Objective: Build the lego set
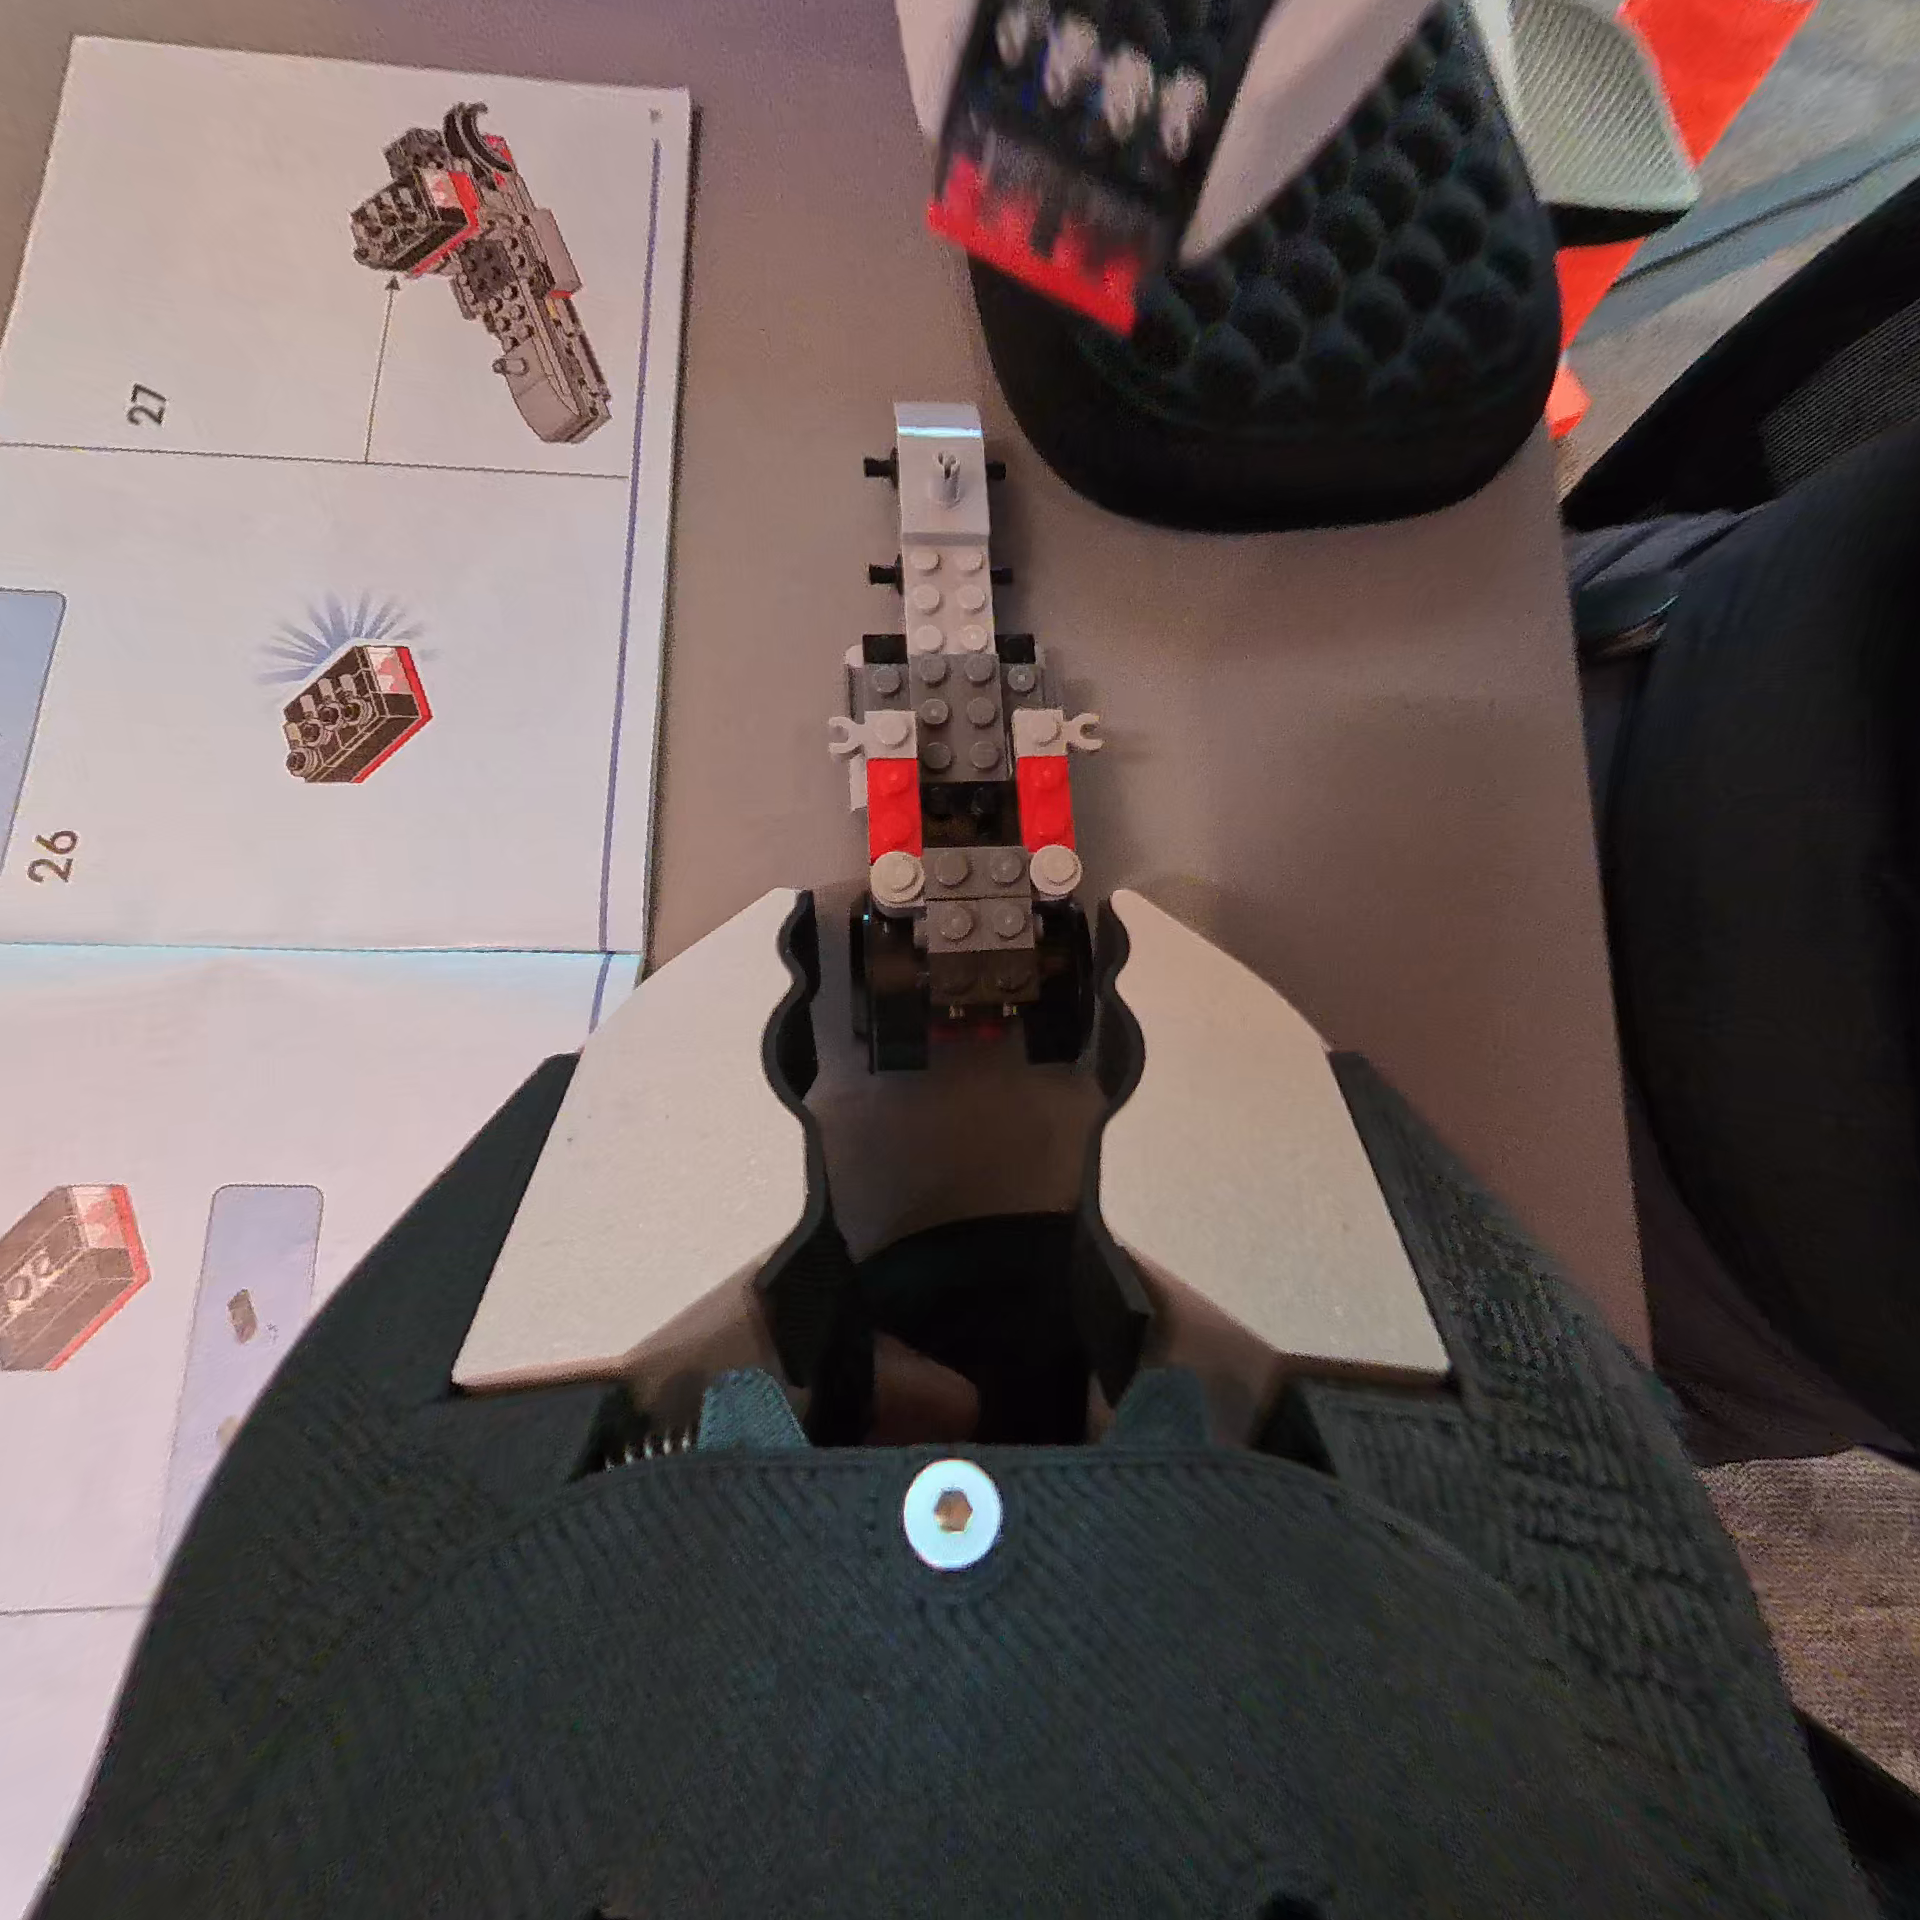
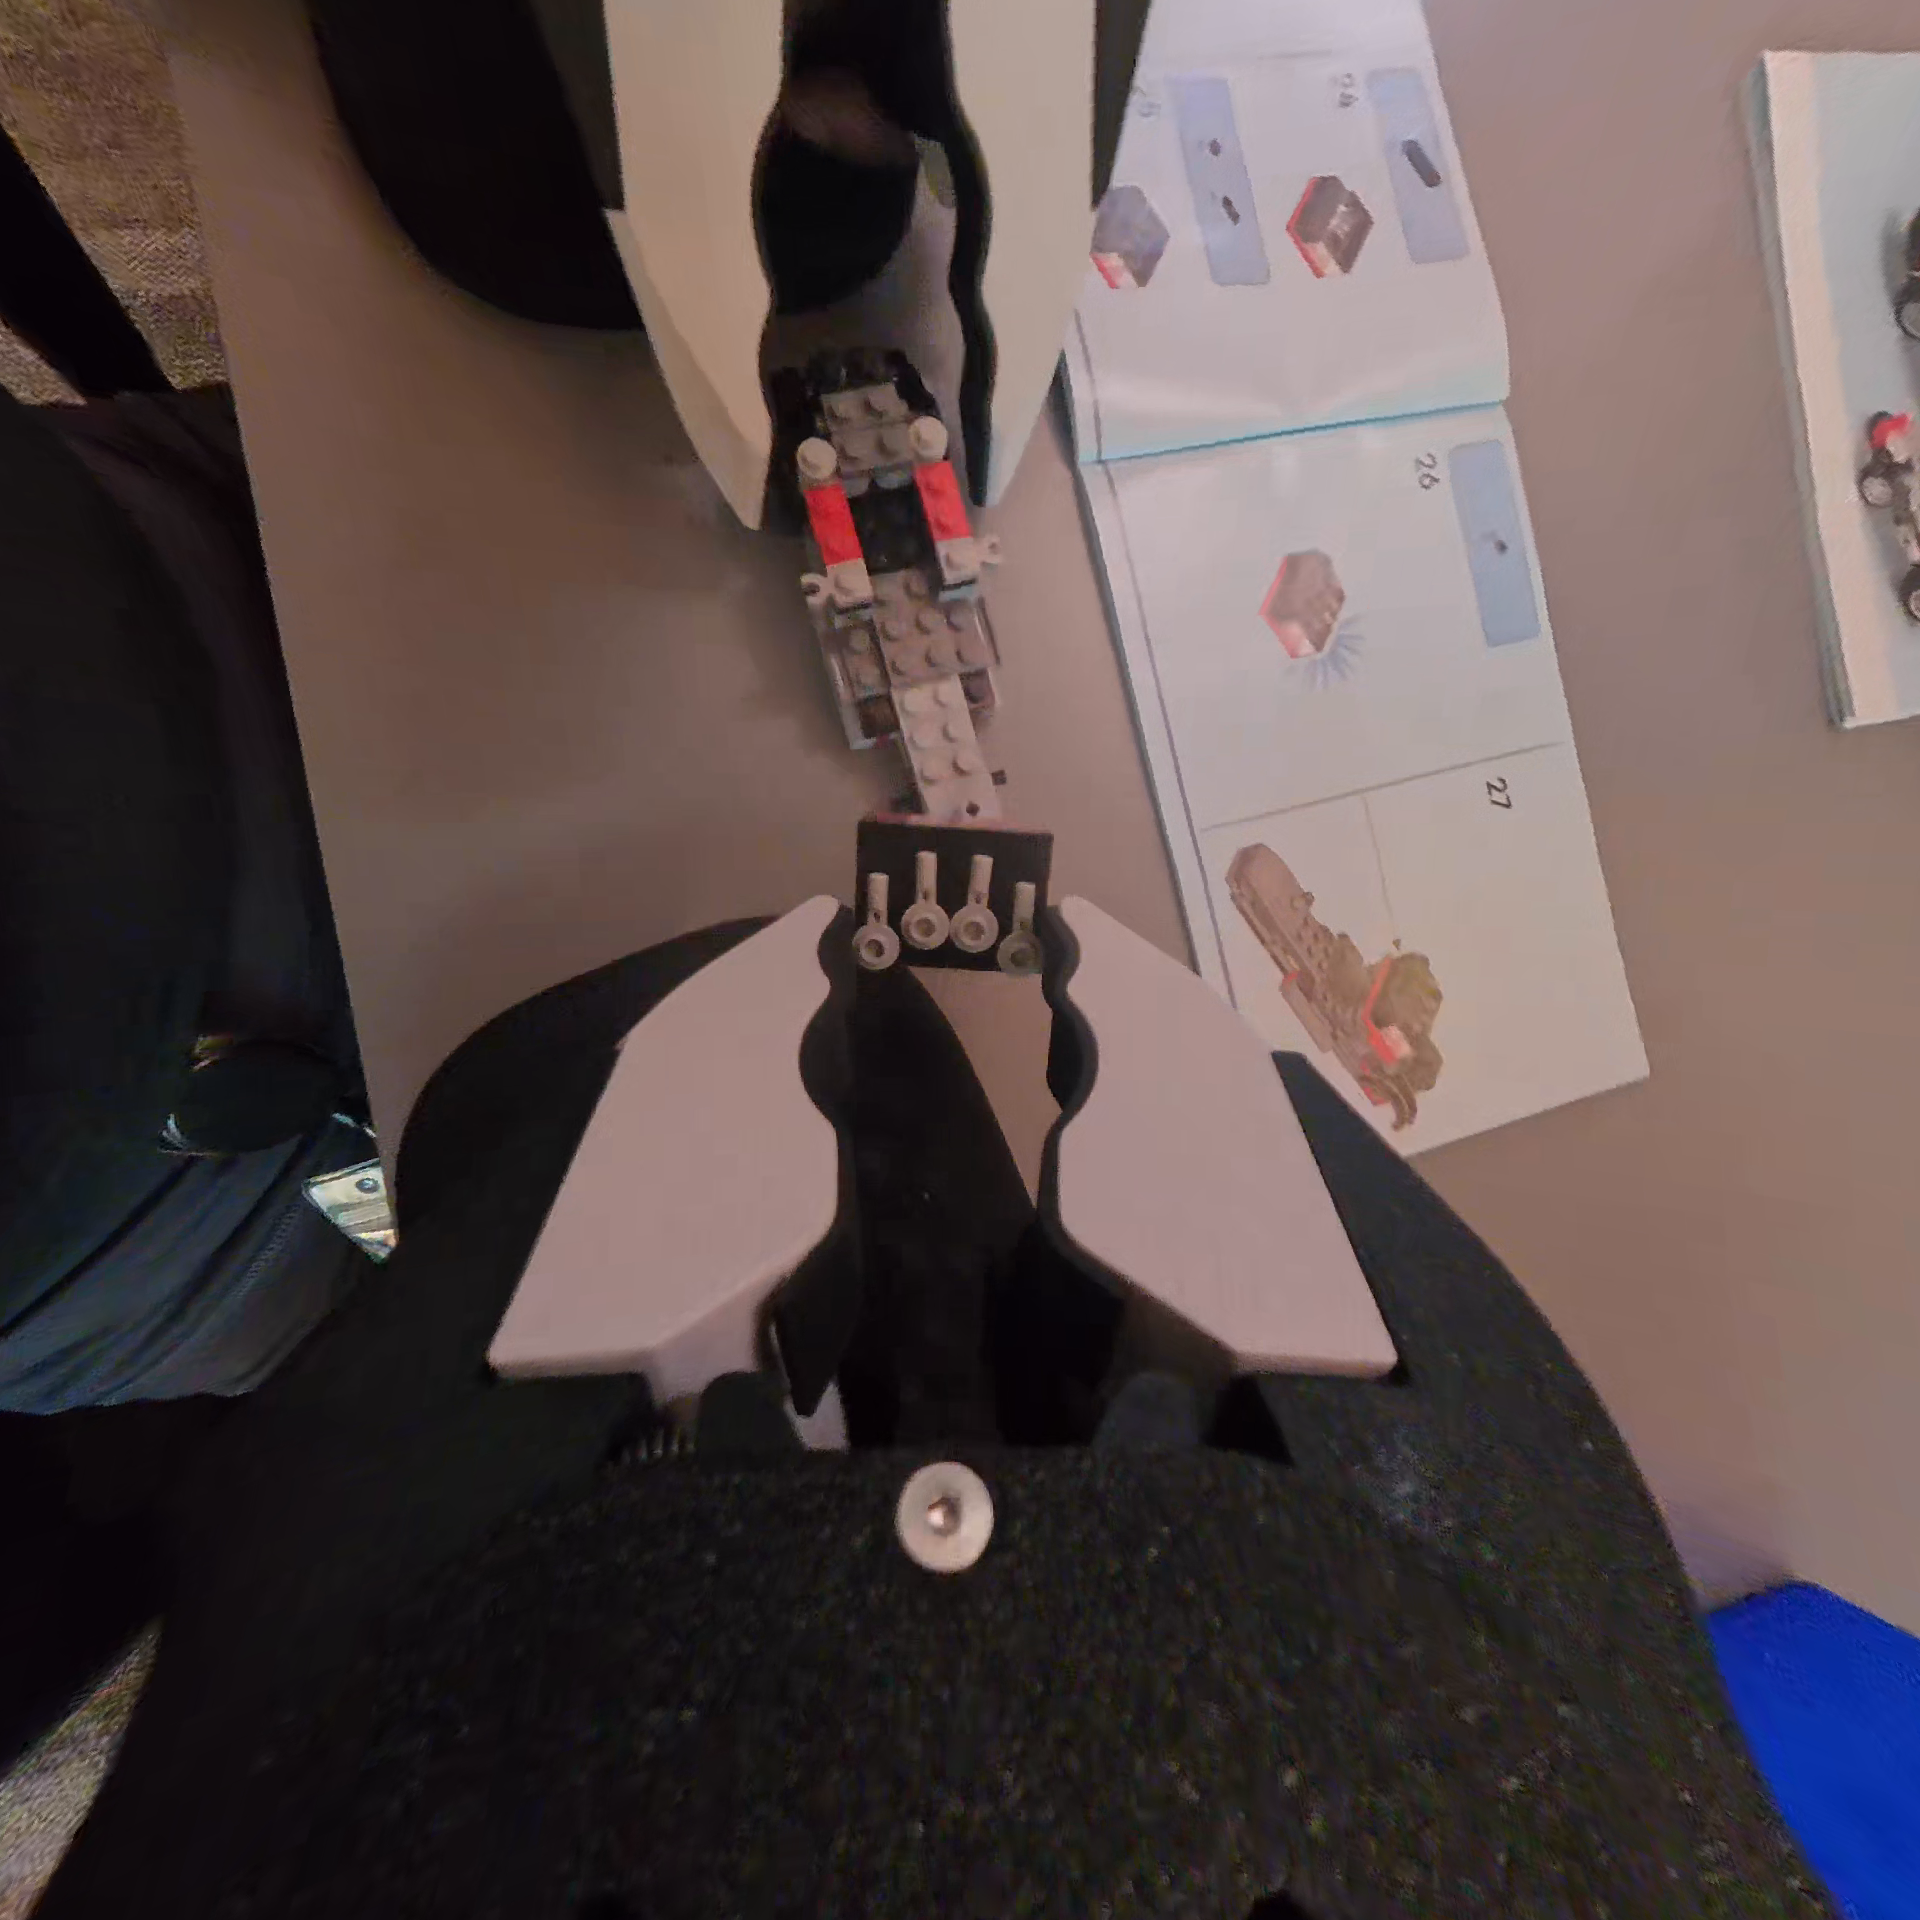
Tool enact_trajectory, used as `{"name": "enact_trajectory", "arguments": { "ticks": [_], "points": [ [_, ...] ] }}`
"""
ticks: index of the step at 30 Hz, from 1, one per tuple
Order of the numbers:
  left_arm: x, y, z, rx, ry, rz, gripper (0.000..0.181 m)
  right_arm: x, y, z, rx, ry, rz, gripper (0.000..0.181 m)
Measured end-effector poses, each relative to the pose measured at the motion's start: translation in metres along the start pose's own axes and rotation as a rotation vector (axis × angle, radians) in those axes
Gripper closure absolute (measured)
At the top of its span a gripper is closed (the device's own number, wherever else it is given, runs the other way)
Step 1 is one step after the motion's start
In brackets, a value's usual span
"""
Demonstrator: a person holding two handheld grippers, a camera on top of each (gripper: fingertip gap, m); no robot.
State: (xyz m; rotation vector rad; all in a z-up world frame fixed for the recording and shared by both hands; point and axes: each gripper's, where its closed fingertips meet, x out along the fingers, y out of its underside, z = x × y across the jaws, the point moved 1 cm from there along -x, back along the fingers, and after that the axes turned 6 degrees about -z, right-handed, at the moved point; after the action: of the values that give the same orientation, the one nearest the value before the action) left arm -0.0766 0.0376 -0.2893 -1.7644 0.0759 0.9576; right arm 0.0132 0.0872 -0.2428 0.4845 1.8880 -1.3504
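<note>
A long grey lego model (image 1: 951, 686) with red bricks and black wheels lies on the grey table; it also shows in the right wrist view (image 2: 925, 644). My left gripper (image 1: 956, 925) is closed around its wheeled end, and shows again at the top of the right wrist view (image 2: 873, 504). My right gripper (image 2: 948, 914) is shut on a black block (image 2: 954, 868) with a red base and several grey pins. It holds the block in the air just past the model's nose. In the left wrist view the gripper (image 1: 1060, 177) and the block (image 1: 1039, 223) are blurred.
An open instruction booklet (image 1: 312, 571) lies beside the model, also in the right wrist view (image 2: 1351, 623). A second booklet (image 2: 1849, 416) lies farther off. A blue object (image 2: 1818, 1714) is at the corner. Dark fabric (image 1: 1766, 831) lies past the table edge. Tip to tip, the grippers are about 11 cm apart. My right gripper's tips are some 30 cm from the blue object (image 2: 1818, 1714).
</note>
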Motion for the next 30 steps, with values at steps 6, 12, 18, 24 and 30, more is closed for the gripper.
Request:
{"name": "enact_trajectory", "arguments": {
  "ticks": [6, 12, 18, 24, 30],
  "points": [
    [0.006, 0.003, 0.006, 0.016, -0.107, 0.086, 0.135, -0.018, 0.011, -0.018, 0.026, 0.087, -0.048, 0.146],
    [-0.003, 0.009, 0.010, -0.302, -0.384, 0.085, 0.135, -0.025, 0.020, -0.023, 0.016, 0.105, -0.070, 0.146],
    [-0.001, 0.010, -0.022, -0.464, -0.509, 0.077, 0.134, -0.025, 0.019, -0.023, 0.017, 0.083, -0.124, 0.146],
    [0.005, 0.008, -0.034, -0.348, -0.480, 0.090, 0.134, -0.023, 0.031, -0.010, -0.017, 0.009, -0.061, 0.146],
    [0.008, 0.005, -0.033, -0.116, -0.317, 0.192, 0.134, -0.031, 0.024, -0.003, -0.036, -0.017, -0.112, 0.146]
  ]
}}
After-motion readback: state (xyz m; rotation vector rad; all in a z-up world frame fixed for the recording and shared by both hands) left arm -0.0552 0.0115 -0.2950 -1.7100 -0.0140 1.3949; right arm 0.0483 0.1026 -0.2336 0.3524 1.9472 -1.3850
